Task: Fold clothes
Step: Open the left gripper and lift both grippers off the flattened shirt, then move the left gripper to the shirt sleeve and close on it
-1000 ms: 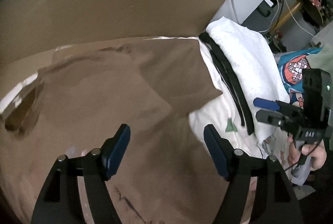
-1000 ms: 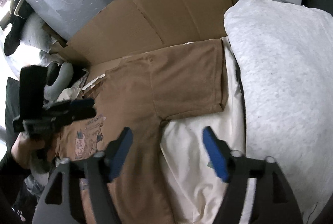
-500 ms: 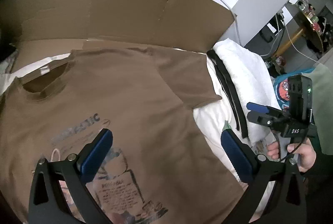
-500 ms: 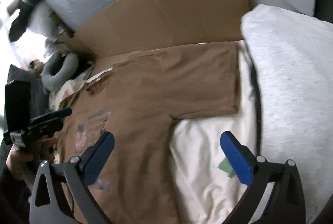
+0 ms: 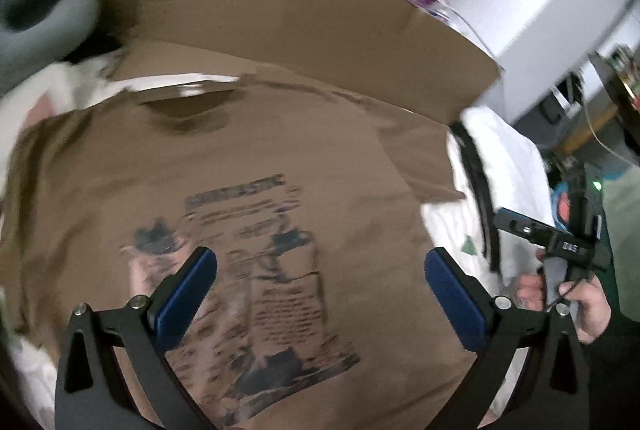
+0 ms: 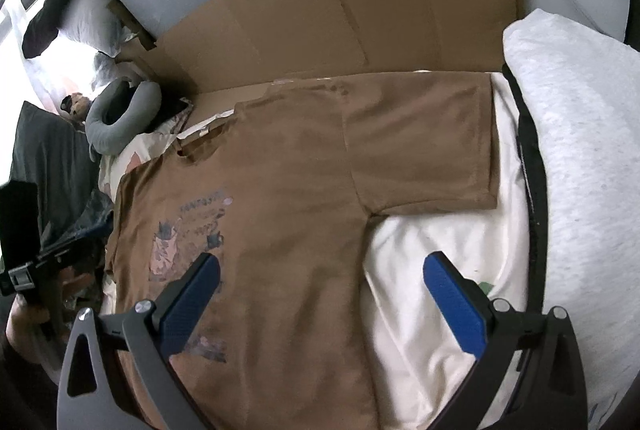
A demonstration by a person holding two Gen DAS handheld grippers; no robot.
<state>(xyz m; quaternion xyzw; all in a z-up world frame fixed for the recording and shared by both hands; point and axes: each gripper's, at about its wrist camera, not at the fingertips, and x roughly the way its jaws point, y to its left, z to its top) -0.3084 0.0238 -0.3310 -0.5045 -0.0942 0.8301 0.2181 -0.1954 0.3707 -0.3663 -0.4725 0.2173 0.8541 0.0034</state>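
Note:
A brown T-shirt point(image 5: 304, 166) with a dark printed graphic lies flat, front up, on a cream sheet point(image 6: 432, 242), collar toward the cardboard. Its right sleeve point(image 6: 424, 142) is spread out sideways. My left gripper point(image 5: 320, 282) hovers open above the print, nothing between its blue pads. My right gripper point(image 6: 320, 282) hangs open over the shirt's right side seam and the sheet beside it, also empty. Seen from the left wrist, the right gripper point(image 5: 520, 226) is held in a hand point(image 5: 580, 298) at the right edge.
A cardboard sheet point(image 6: 340, 14) stands behind the shirt. A white-grey pillow point(image 6: 580, 150) with a black strap point(image 6: 532, 166) borders the right. A grey neck pillow point(image 6: 120, 110) and dark clothing point(image 6: 52, 158) lie at the left.
Both grippers have opened wider and drawn back from the shirt. The left wrist view has swung from the sleeve to the collar and print; the shirt lies flat.

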